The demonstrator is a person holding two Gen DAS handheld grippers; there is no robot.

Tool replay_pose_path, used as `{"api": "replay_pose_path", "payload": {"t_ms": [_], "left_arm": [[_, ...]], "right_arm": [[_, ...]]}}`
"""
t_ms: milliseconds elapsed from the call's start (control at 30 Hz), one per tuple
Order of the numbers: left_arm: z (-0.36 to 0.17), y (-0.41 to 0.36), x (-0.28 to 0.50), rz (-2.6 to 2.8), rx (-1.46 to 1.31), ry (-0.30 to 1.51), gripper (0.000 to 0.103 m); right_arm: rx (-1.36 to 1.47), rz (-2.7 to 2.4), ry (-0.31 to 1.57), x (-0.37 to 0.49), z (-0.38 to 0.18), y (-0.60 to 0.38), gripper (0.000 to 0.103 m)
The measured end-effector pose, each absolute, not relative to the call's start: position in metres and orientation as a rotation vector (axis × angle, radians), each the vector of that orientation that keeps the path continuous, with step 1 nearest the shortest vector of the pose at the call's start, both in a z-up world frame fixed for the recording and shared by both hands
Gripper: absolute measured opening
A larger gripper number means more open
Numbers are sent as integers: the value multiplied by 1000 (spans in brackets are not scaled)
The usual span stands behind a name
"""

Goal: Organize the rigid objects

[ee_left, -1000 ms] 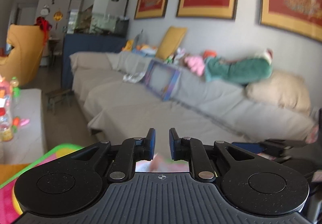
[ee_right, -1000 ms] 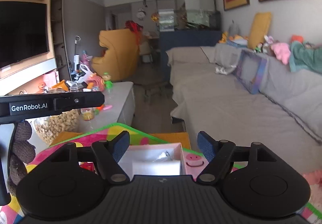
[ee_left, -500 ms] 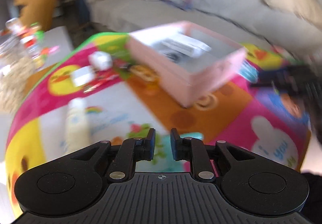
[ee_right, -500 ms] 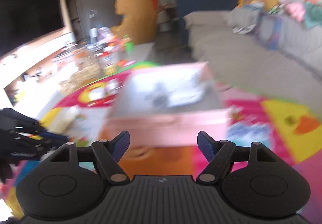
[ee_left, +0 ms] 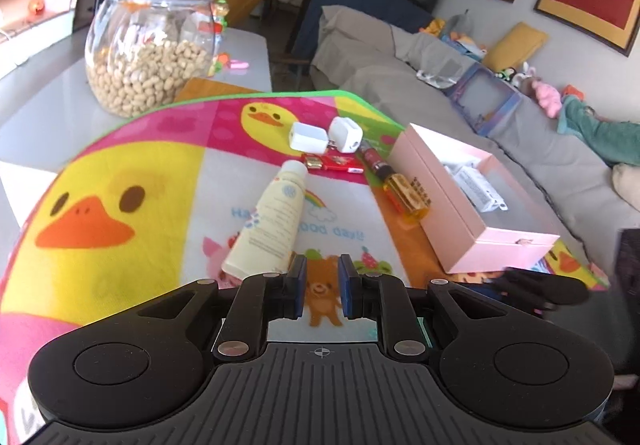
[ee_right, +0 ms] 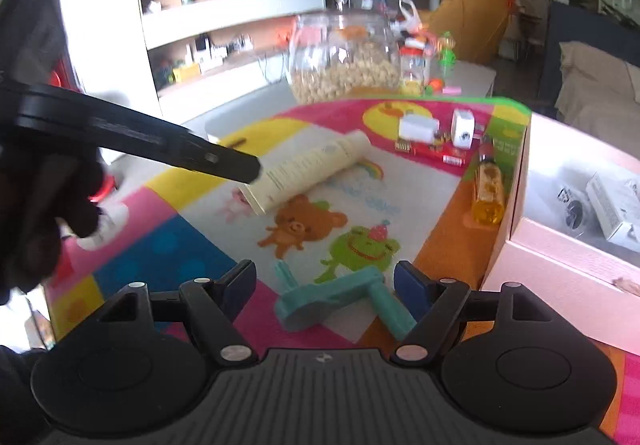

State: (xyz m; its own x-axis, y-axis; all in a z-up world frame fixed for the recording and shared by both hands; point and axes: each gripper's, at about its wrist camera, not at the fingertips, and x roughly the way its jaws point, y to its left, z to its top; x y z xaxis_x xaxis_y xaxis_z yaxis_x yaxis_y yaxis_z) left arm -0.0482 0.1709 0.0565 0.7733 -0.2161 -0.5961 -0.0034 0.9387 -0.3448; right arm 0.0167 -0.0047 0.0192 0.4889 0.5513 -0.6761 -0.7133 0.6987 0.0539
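A pink open box (ee_left: 476, 201) (ee_right: 568, 245) stands on the cartoon mat (ee_left: 120, 181), with white items inside. On the mat lie a cream tube (ee_left: 272, 217) (ee_right: 312, 165), an amber bottle (ee_left: 400, 185) (ee_right: 488, 185), a red flat pack (ee_left: 332, 163), two white chargers (ee_left: 308, 136) (ee_left: 346, 133) and a teal tool (ee_right: 340, 301). My left gripper (ee_left: 322, 291) is nearly shut and empty, just right of the tube's end. My right gripper (ee_right: 324, 285) is open and empty, just above the teal tool.
A glass jar of nuts (ee_left: 148, 45) (ee_right: 344, 65) stands on the grey table beyond the mat. Small bottles and toys stand behind it. A grey sofa (ee_left: 440, 85) runs along the right. The left gripper's body (ee_right: 136, 133) crosses the right wrist view.
Both grippers have swung down from facing the room to facing the mat. The left now hovers by the tube, the right over the teal tool. Jaw openings are unchanged.
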Motion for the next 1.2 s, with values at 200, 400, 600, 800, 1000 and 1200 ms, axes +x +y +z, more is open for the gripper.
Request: {"api": "replay_pose_path", "payload": {"t_ms": [200,400,600,800,1000,1200], "left_arm": [[50,161,-52,-129,-321,682,18],[47,148,-58,-180,-275,702,18],[42,124,-59,-248,-224,733,18],[40,127,-44,-159,-324,738,18],[40,140,-52,-128,-325,743,19],[38,148,-57,-109,-332,740,18]], "right_arm": [[-227,763,730,6,21,-13,64],[-247,714,751,-27,38,-42,9],[-232,570,778,-35,33,-84,9],[-125,635,704,-34,43,-75,41],[-152,718,707,-8,32,-19,50],[-230,678,748,-7,16,-13,22]]}}
